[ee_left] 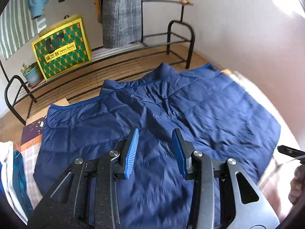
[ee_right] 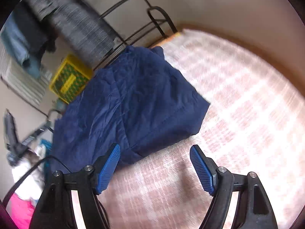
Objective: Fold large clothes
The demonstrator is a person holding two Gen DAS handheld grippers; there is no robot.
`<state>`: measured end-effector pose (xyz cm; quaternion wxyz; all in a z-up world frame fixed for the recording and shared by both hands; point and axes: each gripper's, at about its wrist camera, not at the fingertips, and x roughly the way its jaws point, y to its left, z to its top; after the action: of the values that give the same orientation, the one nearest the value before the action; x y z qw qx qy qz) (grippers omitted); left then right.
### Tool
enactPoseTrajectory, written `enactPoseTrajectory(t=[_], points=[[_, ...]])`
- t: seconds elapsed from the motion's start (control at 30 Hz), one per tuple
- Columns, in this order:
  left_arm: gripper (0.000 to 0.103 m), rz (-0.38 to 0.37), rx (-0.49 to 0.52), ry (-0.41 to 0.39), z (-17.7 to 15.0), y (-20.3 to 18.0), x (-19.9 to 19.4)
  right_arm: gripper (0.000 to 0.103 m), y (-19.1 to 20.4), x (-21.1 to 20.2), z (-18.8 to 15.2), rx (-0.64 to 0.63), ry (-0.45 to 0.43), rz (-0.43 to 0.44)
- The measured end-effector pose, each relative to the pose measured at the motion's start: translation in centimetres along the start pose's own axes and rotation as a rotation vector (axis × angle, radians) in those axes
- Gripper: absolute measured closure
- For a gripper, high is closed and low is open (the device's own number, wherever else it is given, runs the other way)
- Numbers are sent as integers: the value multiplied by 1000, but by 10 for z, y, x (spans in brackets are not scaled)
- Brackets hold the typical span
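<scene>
Flanking the navy jacket: metal rack, yellow-green box, potted plant.

A bed covered with a pink-and-white checked sheet carries a navy quilted jacket, spread flat with its collar toward the far edge. At the left edge of the bed lies a small heap of other clothes, white and teal, just beside the jacket. Beyond the bed, a black metal rack holds a green-and-yellow box and a potted plant.
</scene>
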<state>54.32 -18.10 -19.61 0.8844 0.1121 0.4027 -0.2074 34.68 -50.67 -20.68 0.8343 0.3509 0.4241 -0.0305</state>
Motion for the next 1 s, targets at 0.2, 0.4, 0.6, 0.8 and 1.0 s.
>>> enactPoseTrajectory(t=[0.2,0.4,0.6,0.8,1.0], points=[[63,74,9,35,-2,-7,57,21,-12,20,5,90,-32,76],[63,111,11,10,-22,-12,81,36,-4,29,12,91,-77,36],[63,23,-136,-35,-22,6,32,89,11,25,11,49,-96,29],[63,-82,-108,-15,-57,-13,-19,92,47,-8,15,-95,-164,0],[63,-62,-124,40,-88,-27,20,93,89,-32,20,-212,-208,-12]])
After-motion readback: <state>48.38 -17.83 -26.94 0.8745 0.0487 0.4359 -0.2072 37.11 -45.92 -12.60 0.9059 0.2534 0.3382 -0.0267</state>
